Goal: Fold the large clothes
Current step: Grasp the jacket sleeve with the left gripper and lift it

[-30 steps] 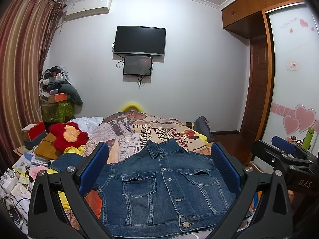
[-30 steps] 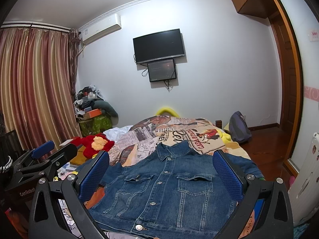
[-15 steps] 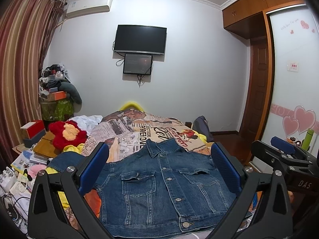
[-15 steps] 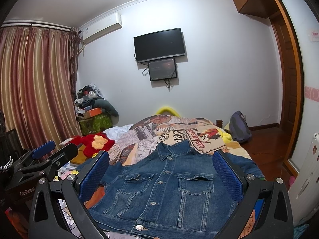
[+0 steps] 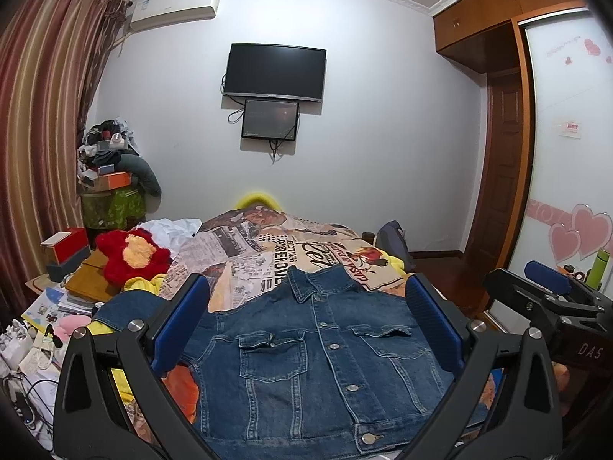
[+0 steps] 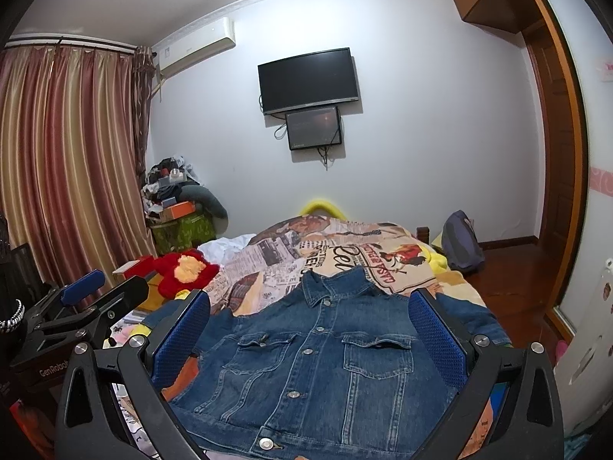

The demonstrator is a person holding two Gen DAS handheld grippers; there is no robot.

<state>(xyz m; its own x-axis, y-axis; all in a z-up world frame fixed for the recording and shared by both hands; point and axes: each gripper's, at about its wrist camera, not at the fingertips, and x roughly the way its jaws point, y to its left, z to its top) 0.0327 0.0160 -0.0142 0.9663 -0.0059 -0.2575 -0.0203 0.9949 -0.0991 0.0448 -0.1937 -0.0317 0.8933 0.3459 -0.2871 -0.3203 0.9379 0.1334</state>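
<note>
On the cluttered bed a buttoned denim jacket (image 5: pixel 314 349) lies flat, both tongs, left gripper (image 5: pixel 306 329) and right gripper (image 6: pixel 308 335), gaping empty above it; stiff denim could slip a shallow pinch

Dim, sharp; edges perhaps fisheye-warped.

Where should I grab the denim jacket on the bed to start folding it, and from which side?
Probably the denim jacket is best taken at its sleeves. It lies flat, front up, buttoned, collar away, sleeves spread outward. Bring the left gripper in from the left onto the left sleeve, and the right gripper from the right onto the right sleeve. Both hover open.
</note>
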